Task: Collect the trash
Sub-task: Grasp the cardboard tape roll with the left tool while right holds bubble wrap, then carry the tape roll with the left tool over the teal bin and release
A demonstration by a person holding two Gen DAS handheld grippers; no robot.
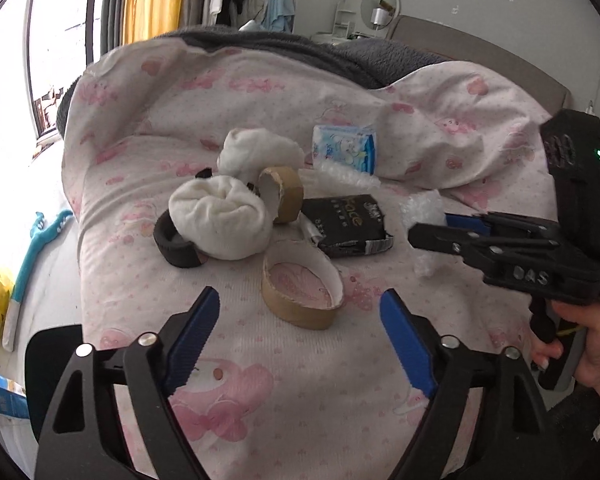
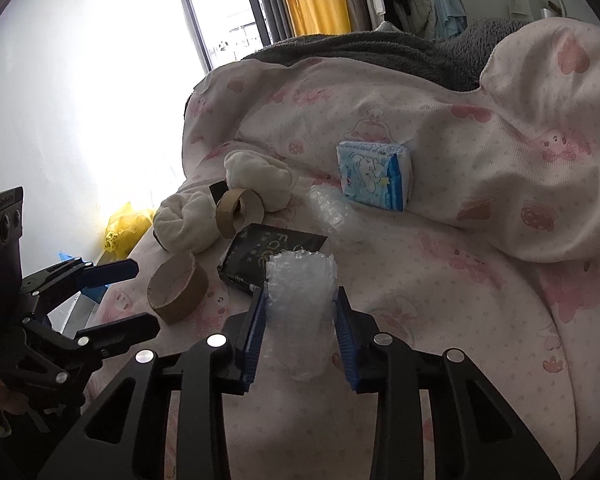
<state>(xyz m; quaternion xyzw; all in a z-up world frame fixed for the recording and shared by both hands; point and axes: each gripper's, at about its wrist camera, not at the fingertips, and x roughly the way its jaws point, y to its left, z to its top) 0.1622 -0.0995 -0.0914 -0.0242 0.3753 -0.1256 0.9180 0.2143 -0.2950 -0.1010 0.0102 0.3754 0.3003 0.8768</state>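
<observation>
Two claws over the bed point(image 1: 260, 420): right claw point(image 2: 300, 312) clamped on bubble wrap point(image 2: 300, 280), hiding the black packet's point(image 2: 260, 256) corner; left claw point(image 1: 300, 332) apart around nothing, cardboard ring point(image 1: 300, 296) just ahead.

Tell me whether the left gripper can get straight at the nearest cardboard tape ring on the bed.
Probably yes. The left gripper is open with nothing between its fingers, and the cardboard tape ring lies just ahead on the quilt, apart from the other clutter. The right gripper is off to the side.
</observation>
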